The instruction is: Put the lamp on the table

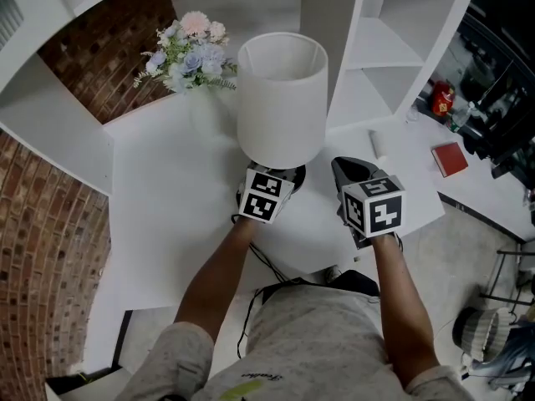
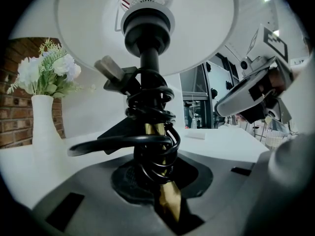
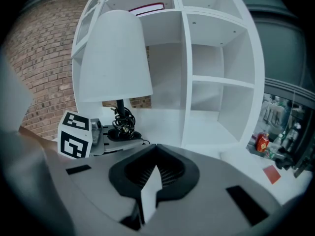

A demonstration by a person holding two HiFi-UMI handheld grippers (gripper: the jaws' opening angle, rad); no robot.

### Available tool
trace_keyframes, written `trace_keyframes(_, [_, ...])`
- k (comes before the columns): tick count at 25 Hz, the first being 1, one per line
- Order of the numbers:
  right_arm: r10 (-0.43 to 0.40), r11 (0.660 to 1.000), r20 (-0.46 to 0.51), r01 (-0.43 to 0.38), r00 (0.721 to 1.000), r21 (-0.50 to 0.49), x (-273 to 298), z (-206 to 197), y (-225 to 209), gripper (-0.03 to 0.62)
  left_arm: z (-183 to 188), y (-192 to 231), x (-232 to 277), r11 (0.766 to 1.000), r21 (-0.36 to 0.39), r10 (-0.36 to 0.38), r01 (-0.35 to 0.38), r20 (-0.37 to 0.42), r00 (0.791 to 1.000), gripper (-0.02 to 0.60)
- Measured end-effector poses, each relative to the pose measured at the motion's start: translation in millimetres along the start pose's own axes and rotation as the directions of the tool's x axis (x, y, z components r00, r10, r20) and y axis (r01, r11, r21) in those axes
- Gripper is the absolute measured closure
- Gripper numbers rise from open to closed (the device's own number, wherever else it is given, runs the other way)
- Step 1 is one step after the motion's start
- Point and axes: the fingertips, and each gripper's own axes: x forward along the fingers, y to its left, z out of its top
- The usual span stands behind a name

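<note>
Lamp (image 1: 282, 98): upright on the white surface (image 1: 175, 199), mid-surface. The white shade hides the stem from the head view. In the right gripper view the dark base (image 3: 123, 134) sits down at surface level, but I cannot tell if it bears its full weight there.
Cord (image 2: 152, 127): black, wound in loops round the lamp's stem below the shade. A pale plug (image 2: 110, 69) sticks out to one side of the stem.
Left gripper (image 1: 269, 189): at the near foot of the lamp, under the shade's rim. Its fingers are closed on the brass lower stem, which stands right between them in the left gripper view.
Right gripper (image 1: 349, 170): just right of the lamp, apart from it and pointing the same way as the left one. Its fingers (image 3: 170, 168) are drawn together with nothing held.
Vase of flowers (image 1: 191, 53): behind the lamp and to its left, near it. White vase, pale blooms.
Shelf unit (image 1: 393, 48): white, open compartments, behind and right of the lamp.
Red flat thing (image 1: 450, 159): well right of the lamp, near the surface's edge.
Brick wall (image 1: 42, 249): far left of the lamp.
</note>
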Motion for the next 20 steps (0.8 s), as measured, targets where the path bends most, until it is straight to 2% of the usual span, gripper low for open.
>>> trace_keyframes(8, [0.009, 1.0, 0.001, -0.009, 1.0, 0.006, -2.7, -3.6, 0.6, 0.589, -3.7, 0.9, 3.9, 1.0, -0.016, 0.001, -0.001, -0.006, 1.0, 0.486])
trace_keyframes(13, [0.008, 1.0, -0.006, -0.008, 1.0, 0.008, -8.2, -6.3, 0.6, 0.589, -5.2, 0.2, 2.2, 0.999, -0.045, -0.004, 0.002, -0.04, 0.999, 0.469])
trace_keyframes(17, [0.01, 1.0, -0.008, -0.01, 1.0, 0.013, -14.2, -7.5, 1.2, 0.589, -3.3, -4.6, 0.0, 0.997, -0.076, -0.02, 0.016, -0.047, 0.999, 0.412])
trace_keyframes(20, [0.014, 1.0, -0.009, -0.014, 1.0, 0.018, -17.6, -10.1, 3.1, 0.589, -3.2, -6.4, -0.9, 0.996, -0.085, -0.021, 0.016, -0.053, 0.998, 0.394])
